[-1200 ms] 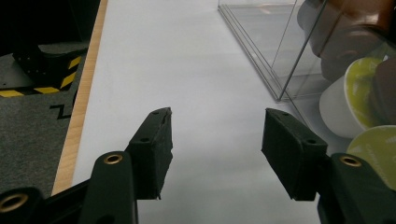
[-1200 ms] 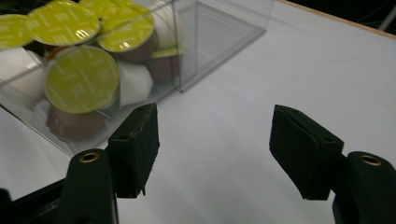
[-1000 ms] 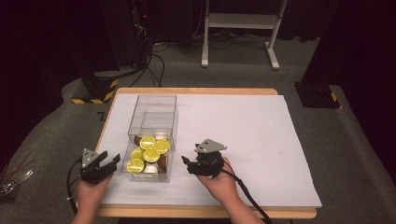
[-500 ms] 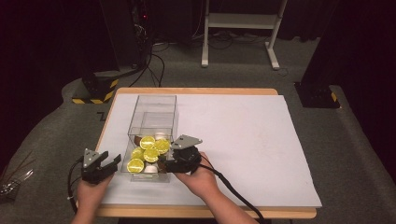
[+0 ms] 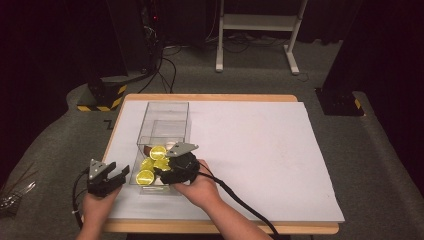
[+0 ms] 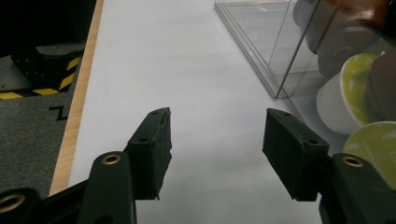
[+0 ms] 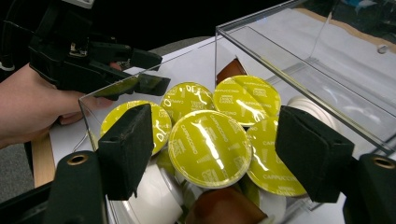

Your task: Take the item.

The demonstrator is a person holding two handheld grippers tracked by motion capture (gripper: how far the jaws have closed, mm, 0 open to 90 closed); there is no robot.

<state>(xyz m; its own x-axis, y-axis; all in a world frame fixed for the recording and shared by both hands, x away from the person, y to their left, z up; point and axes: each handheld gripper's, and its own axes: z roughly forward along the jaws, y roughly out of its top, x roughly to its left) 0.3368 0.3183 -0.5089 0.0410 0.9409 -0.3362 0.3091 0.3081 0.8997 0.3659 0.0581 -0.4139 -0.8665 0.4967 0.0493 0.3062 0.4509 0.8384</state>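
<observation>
Near the counter's front left corner, we see the right gripper [image 5: 161, 175] poised over the near end of a clear plastic box [image 5: 165, 111] heaped with coffee capsules, its jaws straddling one yellow-lidded capsule [image 7: 209, 147] marked cappuccino. Those jaws have just been opening and now stand about halfway apart; the capsule sits in line between them, but the pads press on nothing. The left gripper [image 5: 119, 175] rests on the white sheet [image 5: 260, 150] just outside the box's left wall, toward the counter's left edge, its jaws held well apart and empty.

The risks from here lie, in our judgement, in the crowding. The target lid overlaps its yellow neighbours [image 7: 246, 99], and brown capsules [image 7: 223, 207] and white cups [image 7: 154, 196] are wedged beneath, so a pad coming down could land on a neighbouring lid instead of the rim and dent the foil, or pinch two capsules at once. The glossy lid tilts toward the camera; a grip across it rather than around the cup body could let it squirt free and tumble back into the heap. The box's near wall [image 7: 88, 122] stands close to the left pad, possibly touching it, though the reflections make that hard to judge, and a careless descent could knock or shove the light box across the sheet, all the more so as the left gripper is beside it and not bracing it.
</observation>
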